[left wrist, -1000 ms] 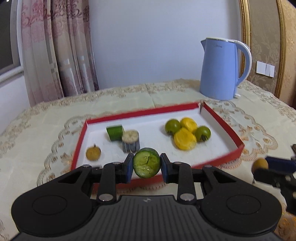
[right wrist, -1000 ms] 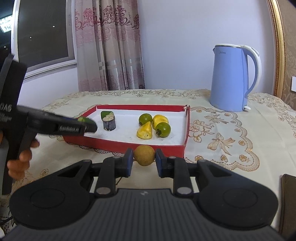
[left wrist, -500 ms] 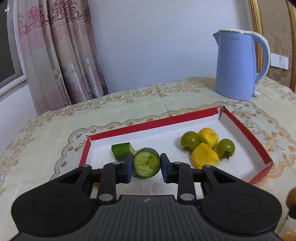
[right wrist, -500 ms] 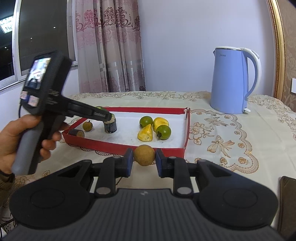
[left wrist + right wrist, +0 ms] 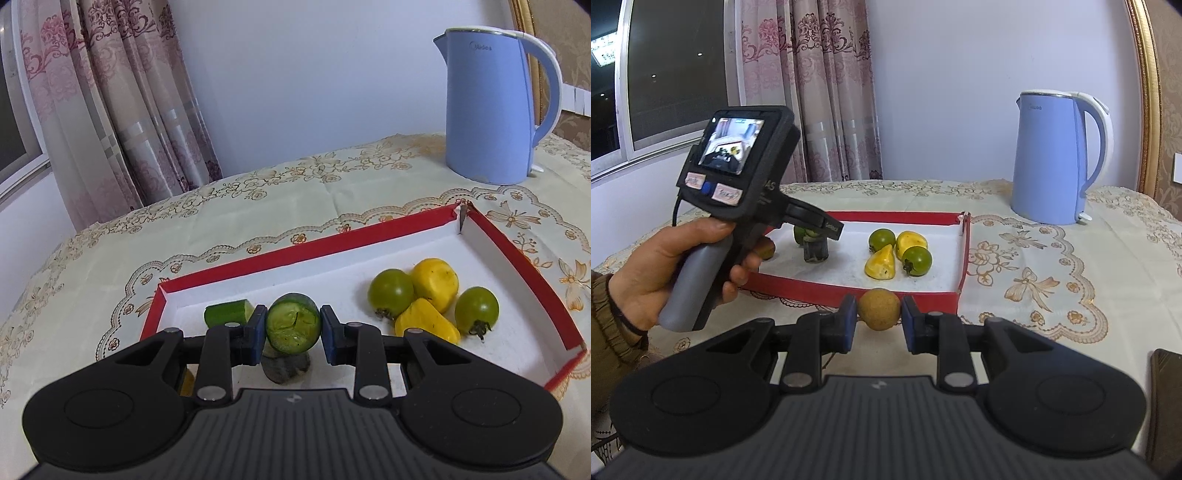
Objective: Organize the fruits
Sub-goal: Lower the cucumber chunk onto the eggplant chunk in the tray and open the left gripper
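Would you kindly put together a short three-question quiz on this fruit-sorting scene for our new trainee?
1. True or false: the left gripper is shut on a cucumber piece.
2. How many green tomatoes lie in the red tray?
A) one B) two C) four
3. Fill in: the right gripper holds a round brown fruit outside the tray, in front of its ____ wall.

Key
1. True; its pads press the piece on both sides, above the tray's left part.
2. B; one green tomato sits behind the two yellow fruit pieces, another to their right.
3. Near; the fruit is short of the tray, not over it.
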{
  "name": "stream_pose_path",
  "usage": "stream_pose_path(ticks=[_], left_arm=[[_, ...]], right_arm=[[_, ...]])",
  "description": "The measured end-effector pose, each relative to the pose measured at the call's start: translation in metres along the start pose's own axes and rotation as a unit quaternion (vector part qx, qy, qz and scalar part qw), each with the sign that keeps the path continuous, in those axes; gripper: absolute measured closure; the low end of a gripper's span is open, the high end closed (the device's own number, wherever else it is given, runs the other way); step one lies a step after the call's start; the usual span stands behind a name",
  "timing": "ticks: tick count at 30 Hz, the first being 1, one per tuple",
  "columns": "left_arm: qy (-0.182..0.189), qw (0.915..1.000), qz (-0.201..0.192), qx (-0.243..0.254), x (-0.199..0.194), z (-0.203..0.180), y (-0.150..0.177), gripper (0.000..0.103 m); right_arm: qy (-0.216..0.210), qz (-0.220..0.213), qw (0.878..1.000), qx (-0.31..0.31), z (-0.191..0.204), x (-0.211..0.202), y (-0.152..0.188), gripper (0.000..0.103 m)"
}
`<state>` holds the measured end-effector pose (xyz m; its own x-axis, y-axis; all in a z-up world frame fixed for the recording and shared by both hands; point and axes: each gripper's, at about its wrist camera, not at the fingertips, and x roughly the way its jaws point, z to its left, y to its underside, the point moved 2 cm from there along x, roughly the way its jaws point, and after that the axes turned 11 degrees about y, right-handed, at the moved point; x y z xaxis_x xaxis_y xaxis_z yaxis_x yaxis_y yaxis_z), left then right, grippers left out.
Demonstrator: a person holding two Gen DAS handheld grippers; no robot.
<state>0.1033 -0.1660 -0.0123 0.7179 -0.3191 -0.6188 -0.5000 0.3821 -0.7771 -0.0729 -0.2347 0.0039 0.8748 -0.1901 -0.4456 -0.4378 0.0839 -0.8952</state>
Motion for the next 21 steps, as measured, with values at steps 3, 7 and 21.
stream_pose_path(ticks=[3, 7, 21], left_arm=[[-0.004, 1.0000, 0.004, 0.001, 0.006, -0.002, -0.002, 0.073], [-0.007, 1.0000, 0.003, 0.007, 0.009, -0.006, -0.004, 0.073], [0.013, 0.9999, 0.006, 0.005, 0.005, -0.013, -0.001, 0.073]], right_arm=[[0.001, 0.000, 1.000, 0.002, -0.001, -0.001, 0.000, 0.078], [0.002, 0.001, 1.000, 0.003, -0.001, 0.000, 0.001, 0.078], [0.003, -0.002, 1.000, 0.002, 0.001, -0.002, -0.001, 0.078]])
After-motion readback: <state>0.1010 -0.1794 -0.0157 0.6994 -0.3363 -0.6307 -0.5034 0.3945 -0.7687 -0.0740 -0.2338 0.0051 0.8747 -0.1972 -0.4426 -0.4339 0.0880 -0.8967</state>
